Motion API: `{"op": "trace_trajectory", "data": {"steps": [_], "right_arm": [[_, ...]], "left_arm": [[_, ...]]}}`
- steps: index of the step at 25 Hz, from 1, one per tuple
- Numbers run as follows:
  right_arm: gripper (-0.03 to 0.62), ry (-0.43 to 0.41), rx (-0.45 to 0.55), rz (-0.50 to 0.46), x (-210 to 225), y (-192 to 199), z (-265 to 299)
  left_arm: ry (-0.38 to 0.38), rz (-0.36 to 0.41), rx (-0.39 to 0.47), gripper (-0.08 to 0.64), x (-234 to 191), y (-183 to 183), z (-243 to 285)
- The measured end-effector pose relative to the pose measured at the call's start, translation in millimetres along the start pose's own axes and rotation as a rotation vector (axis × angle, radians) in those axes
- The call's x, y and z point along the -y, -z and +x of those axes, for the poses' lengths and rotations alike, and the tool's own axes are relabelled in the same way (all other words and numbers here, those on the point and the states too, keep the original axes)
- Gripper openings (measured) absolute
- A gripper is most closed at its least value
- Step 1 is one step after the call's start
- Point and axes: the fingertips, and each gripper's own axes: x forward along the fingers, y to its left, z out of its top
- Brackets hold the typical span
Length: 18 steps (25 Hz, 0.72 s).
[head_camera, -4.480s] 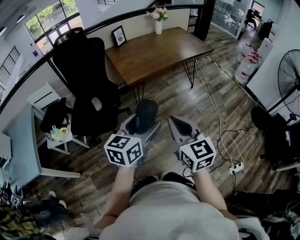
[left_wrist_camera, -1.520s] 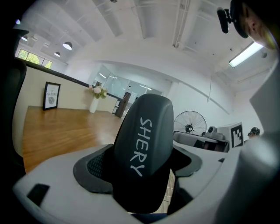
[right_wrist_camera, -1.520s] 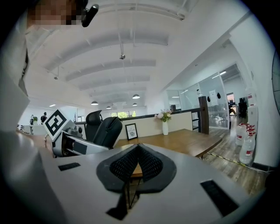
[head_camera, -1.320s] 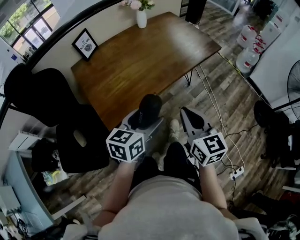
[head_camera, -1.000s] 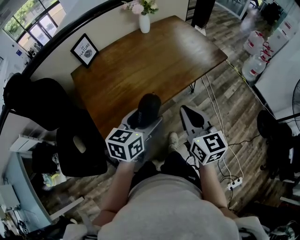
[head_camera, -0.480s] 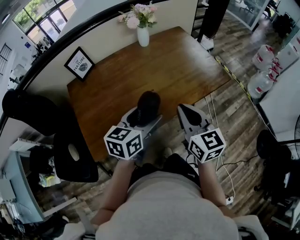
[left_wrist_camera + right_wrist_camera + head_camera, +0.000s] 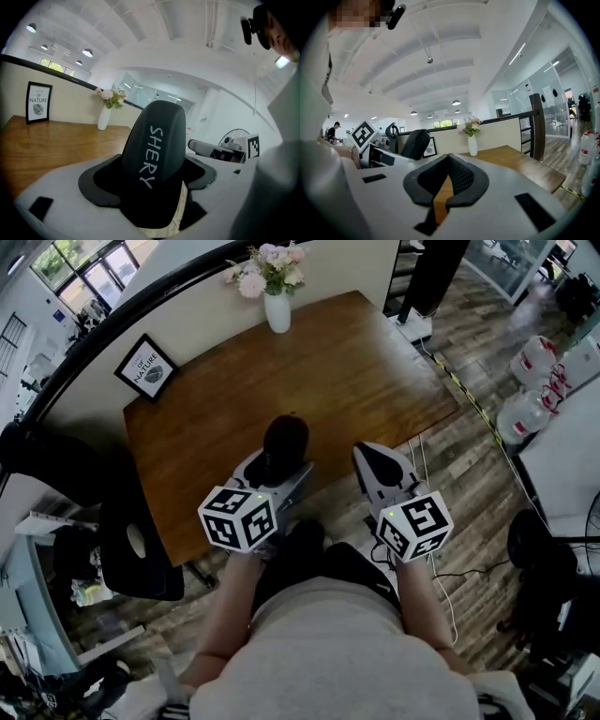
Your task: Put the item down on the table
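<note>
Far left on the wood table (image 7: 366, 362) stands a framed pic (image 7: 142, 369). Next, the L gripper (image 7: 277, 472) pinches a black item (image 7: 285, 437) w/ "SHERY" on it, maybe a case, hard to tell. The item sticks up from the jaws, over the table's near edge, and seems to be up in the air. At the back edge is a white vase (image 7: 277, 310) w/ flowers. The R gripper (image 7: 448, 161) has its jaws pressed together w/ nothing in them, just off the table edge. Far right are water jugs (image 7: 530, 413) on the floor.
</note>
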Motion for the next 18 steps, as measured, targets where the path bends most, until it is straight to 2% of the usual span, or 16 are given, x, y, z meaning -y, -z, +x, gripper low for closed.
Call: {"op": "trace_trajectory", "data": {"steps": [11,18], "right_arm": [[0.011,-0.021,-0.048,0.016,26.6,15.5,26.7],[0.009,-0.081,-0.089,-0.032,48.7,12.0,77.0]], "left_arm": [[-0.023,-0.038,-0.015,0.399,-24.8,-2.8,31.5],[-0.052,-0.061,0.001,0.399,-62.9,-18.7,69.9]]}}
